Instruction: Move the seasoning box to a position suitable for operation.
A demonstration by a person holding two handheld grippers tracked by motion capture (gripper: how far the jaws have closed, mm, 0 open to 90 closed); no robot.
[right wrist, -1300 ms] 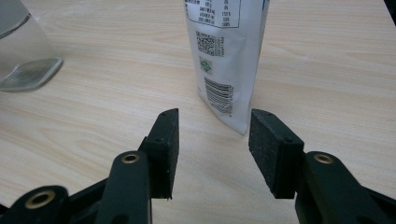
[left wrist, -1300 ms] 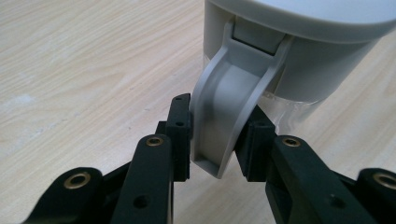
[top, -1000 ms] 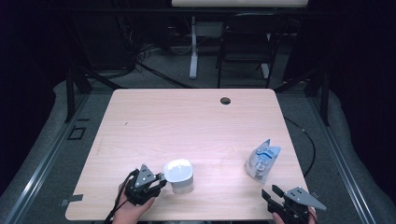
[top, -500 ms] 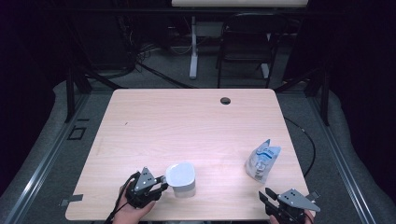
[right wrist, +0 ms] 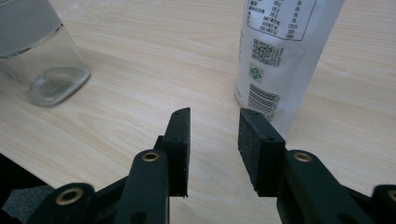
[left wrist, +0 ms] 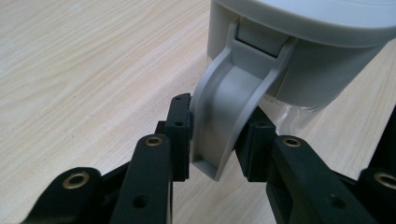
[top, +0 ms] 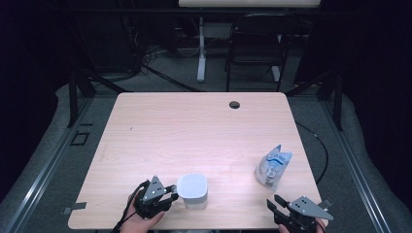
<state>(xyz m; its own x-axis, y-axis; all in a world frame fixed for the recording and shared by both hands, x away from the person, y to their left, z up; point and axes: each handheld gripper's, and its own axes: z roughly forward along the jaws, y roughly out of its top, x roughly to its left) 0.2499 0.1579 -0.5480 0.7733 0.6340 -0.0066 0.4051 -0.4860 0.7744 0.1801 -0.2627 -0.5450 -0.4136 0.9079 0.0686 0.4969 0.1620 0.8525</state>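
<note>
A clear container point(top: 192, 190) with a grey lid stands near the table's front edge. A grey clasp point(left wrist: 229, 107) hangs down from the lid's rim, and my left gripper point(left wrist: 218, 140) is shut on it, one pad on each side. In the high view the left gripper point(top: 171, 191) sits just left of the container. My right gripper point(top: 272, 204) is at the front right corner; its jaws have just been opening and nothing is between them. A white and blue pouch point(right wrist: 280, 56) stands just beyond the right gripper point(right wrist: 214, 135), a little to its right.
The wooden table point(top: 194, 131) has a small dark cable hole point(top: 234, 104) near its far edge. The pouch point(top: 273, 166) stands toward the right edge. The container's clear base point(right wrist: 42, 51) is at the far left in the right gripper view. A chair and stands sit behind the table.
The right gripper has shifted slightly along the table's front edge. The left gripper and the container have stayed where they were.
</note>
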